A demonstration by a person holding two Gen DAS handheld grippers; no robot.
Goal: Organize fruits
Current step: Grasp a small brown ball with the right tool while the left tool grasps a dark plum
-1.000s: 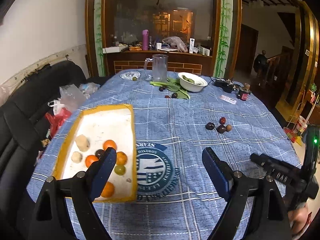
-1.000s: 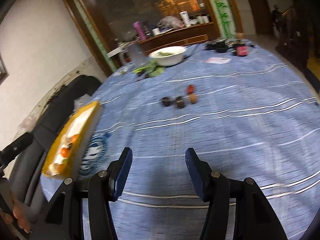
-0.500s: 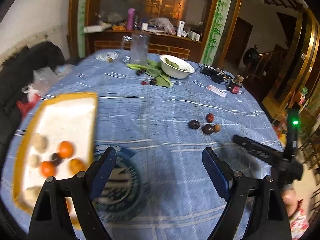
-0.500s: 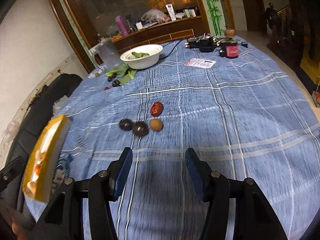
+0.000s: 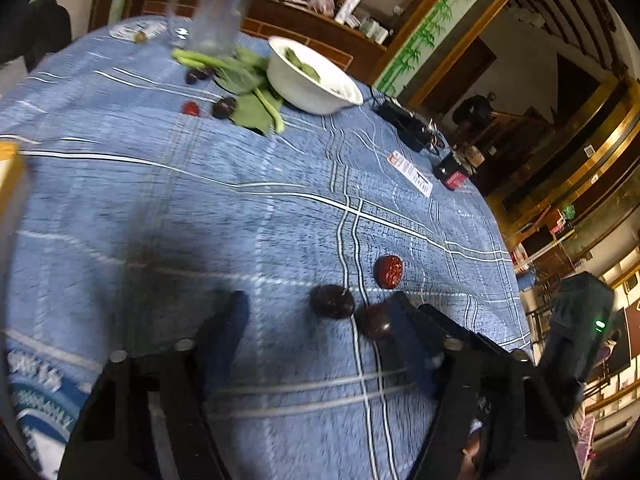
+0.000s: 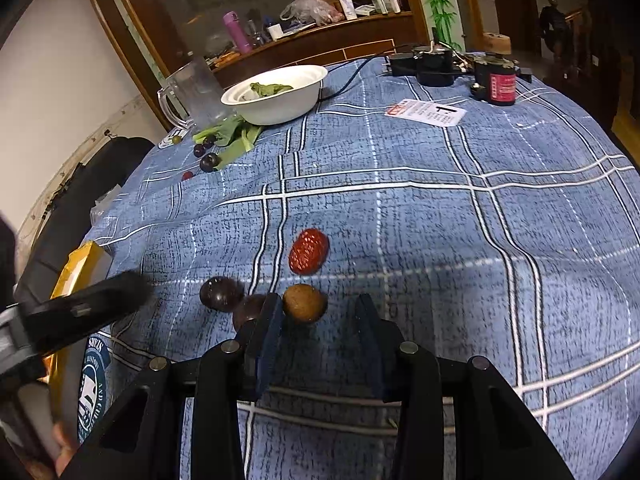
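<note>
We find both grippers have closed in on the loose fruit cluster since a second ago, leaving the yellow-rimmed tray point(image 6: 76, 264) behind. Right gripper point(image 6: 320, 312), jaws released, straddles the round brown fruit point(image 6: 304, 303) on the desk; left gripper point(image 5: 320, 312), jaws released, nears the dark plums point(image 5: 332, 301). Pickup appears imminent.

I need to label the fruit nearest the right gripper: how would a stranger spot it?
On the blue plaid tablecloth, find the cluster of four small fruits near the right gripper. The brown fruit sits just beyond the fingertips, the only tan, round one beside two dark plums and a wrinkled red date.
</note>
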